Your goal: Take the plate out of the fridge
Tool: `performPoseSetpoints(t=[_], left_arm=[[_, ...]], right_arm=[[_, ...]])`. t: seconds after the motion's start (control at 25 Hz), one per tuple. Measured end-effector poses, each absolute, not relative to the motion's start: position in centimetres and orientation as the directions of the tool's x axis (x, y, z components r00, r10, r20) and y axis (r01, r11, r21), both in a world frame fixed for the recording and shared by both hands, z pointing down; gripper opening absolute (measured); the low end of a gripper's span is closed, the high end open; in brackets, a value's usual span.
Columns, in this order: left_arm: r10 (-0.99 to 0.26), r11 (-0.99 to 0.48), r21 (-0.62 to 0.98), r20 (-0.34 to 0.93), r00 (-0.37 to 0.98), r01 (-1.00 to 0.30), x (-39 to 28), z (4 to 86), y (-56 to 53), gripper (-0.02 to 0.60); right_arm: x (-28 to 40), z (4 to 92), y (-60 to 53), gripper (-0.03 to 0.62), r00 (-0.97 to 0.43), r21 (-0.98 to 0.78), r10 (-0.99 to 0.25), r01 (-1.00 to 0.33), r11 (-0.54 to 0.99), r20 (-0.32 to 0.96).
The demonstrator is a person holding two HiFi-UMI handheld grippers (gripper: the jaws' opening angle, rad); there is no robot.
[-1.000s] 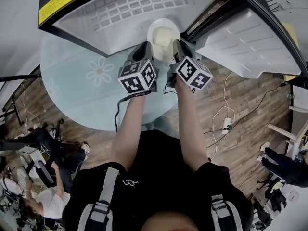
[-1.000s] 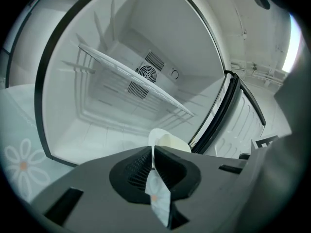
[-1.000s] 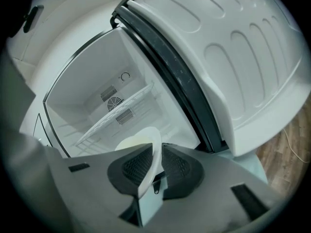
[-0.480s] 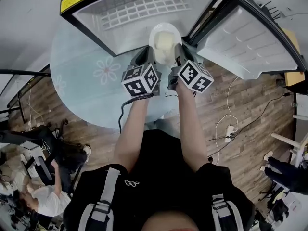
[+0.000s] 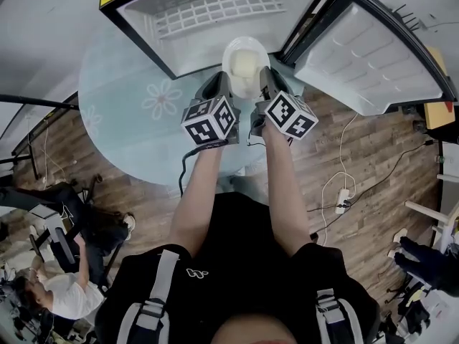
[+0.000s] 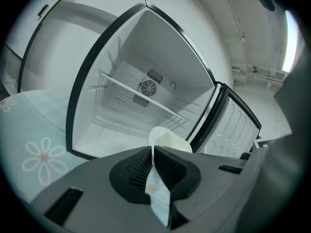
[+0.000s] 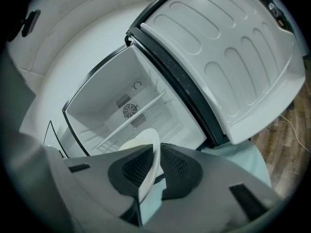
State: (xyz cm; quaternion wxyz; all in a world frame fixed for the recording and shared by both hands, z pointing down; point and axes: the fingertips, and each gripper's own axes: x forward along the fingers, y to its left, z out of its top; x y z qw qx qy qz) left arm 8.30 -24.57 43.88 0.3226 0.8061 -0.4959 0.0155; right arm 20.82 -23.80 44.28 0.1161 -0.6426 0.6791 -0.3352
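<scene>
The left gripper [image 5: 218, 79] has its fingers clenched on the plate's [image 5: 246, 42] near-left rim. The right gripper [image 5: 265, 76] grasps the near-right rim, its fingers having just been closing with that rim between them. The plate hangs at the mouth of the open fridge [image 5: 208, 13], above the round flowered table [image 5: 129, 113], and carries 1 pale yellowish lump [image 5: 245, 64] too blurred to name. Inside the fridge are 1 wire shelf [image 6: 141, 97] and a fan grille [image 6: 147, 87], while the head view cuts off the fridge's top and the door [image 5: 366, 56] stands wide at the right.
</scene>
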Motion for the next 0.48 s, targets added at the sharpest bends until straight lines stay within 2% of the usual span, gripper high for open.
performPoseSetpoints(t=[0.48], left_arm=[[-0.800, -0.300, 0.482, 0.342, 0.492, -0.823, 7.2, 43.3, -23.6, 0.005]], right_arm=[[19.7, 44.1, -23.2, 0.048, -0.171, -0.619, -0.952, -0.785, -0.025, 0.255]])
